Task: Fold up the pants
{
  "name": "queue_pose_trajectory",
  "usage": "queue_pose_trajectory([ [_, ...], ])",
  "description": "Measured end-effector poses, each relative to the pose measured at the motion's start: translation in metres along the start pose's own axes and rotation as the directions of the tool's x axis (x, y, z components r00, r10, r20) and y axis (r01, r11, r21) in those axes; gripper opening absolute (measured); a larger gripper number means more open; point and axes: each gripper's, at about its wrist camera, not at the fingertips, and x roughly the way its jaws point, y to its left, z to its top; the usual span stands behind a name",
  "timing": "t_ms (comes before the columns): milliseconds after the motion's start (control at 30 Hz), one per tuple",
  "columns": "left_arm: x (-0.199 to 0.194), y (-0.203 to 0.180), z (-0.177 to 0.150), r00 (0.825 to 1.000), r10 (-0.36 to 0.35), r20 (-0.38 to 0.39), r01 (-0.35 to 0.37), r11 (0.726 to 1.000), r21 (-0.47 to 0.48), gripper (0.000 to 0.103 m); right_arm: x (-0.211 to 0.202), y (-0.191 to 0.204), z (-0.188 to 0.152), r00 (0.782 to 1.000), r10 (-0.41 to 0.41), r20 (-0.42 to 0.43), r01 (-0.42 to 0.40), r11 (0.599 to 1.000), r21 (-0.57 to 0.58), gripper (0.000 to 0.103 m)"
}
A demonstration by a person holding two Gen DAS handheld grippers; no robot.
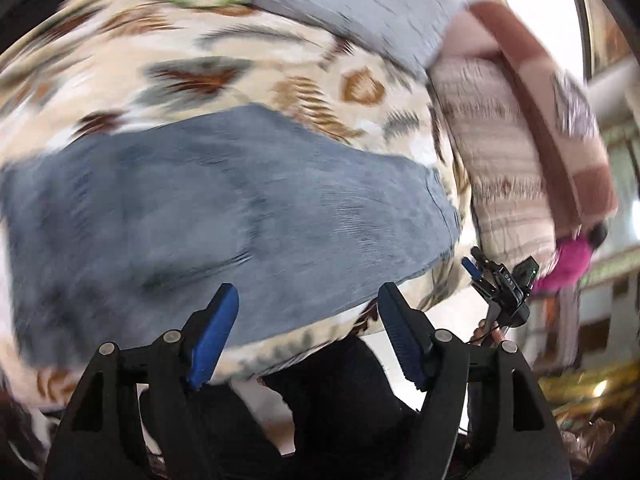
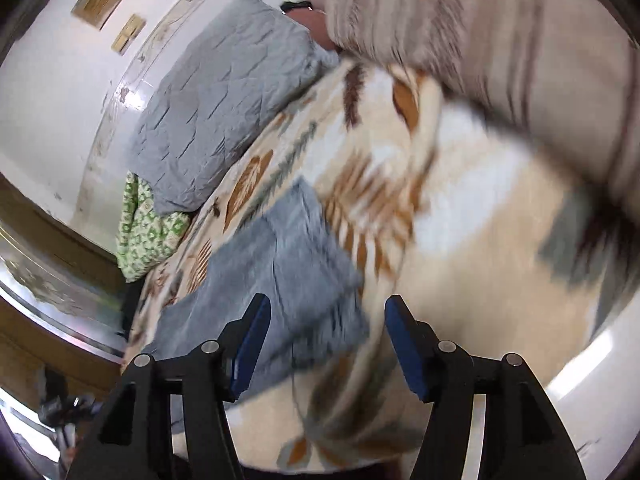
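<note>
We see both views smeared by motion blur. The pants [image 1: 224, 216] lie folded on the bed [image 1: 280, 76], ahead of the left tool [image 1: 308, 336] and right tool [image 2: 326, 348], both gaping, empty.

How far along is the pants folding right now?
Done: the blue pants lie on the patterned blanket as a compact, roughly rectangular bundle, apparently folded. In hand: nothing; the left claw and right claw both hang open and empty. Left: perhaps a final fold or tidy; blur hides detail.
</note>
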Motion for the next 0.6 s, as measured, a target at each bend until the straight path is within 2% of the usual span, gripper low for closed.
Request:
queue_pose_trajectory([
  [100, 0.029, -0.039, 0.027, 0.997, 0.052, -0.054, -0.047, 0.995, 0.091, 0.072, 0.01, -0.007, -0.018, 0.998, 0.07, -0.002, -0.069, 0.996, 0.056, 0.062],
  [200, 0.056, -0.073, 0.046, 0.993, 0.064, -0.099, -0.049, 0.988, 0.147, 0.072, 0.02, -0.006, -0.026, 0.991, 0.13, 0.015, -0.131, 0.987, 0.094, 0.062],
  [267, 0.072, -0.093, 0.049, 0.99, 0.07, -0.126, -0.048, 0.985, 0.168, 0.072, 0.018, -0.005, -0.025, 0.995, 0.084, 0.054, -0.09, 0.99, 0.113, 0.062],
  [300, 0.077, -0.099, 0.049, 0.989, 0.063, -0.134, -0.039, 0.985, 0.17, 0.072, 0.01, -0.005, -0.025, 0.992, 0.08, 0.101, -0.092, 0.988, 0.121, 0.062],
  [367, 0.088, -0.109, 0.043, 0.987, 0.005, -0.16, 0.022, 0.986, 0.164, 0.072, 0.0, -0.008, -0.022, 0.976, 0.148, 0.157, -0.17, 0.975, 0.14, 0.062],
  [433, 0.099, -0.114, 0.04, 0.984, -0.006, -0.177, 0.034, 0.987, 0.154, 0.072, 0.004, -0.006, -0.016, 0.97, 0.201, 0.134, -0.218, 0.968, 0.128, 0.062],
  [500, 0.117, -0.116, 0.038, 0.978, -0.009, -0.207, 0.034, 0.993, 0.115, 0.072, 0.014, -0.005, -0.011, 0.978, 0.179, 0.11, -0.192, 0.974, 0.117, 0.061],
  [533, 0.123, -0.114, 0.037, 0.976, -0.015, -0.217, 0.036, 0.995, 0.093, 0.072, 0.022, -0.006, -0.009, 0.985, 0.148, 0.088, -0.159, 0.978, 0.137, 0.059],
  [600, 0.137, -0.108, 0.034, 0.973, -0.016, -0.23, 0.028, 0.998, 0.049, 0.072, 0.032, -0.01, -0.007, 0.985, 0.155, 0.08, -0.167, 0.97, 0.174, 0.048],
])
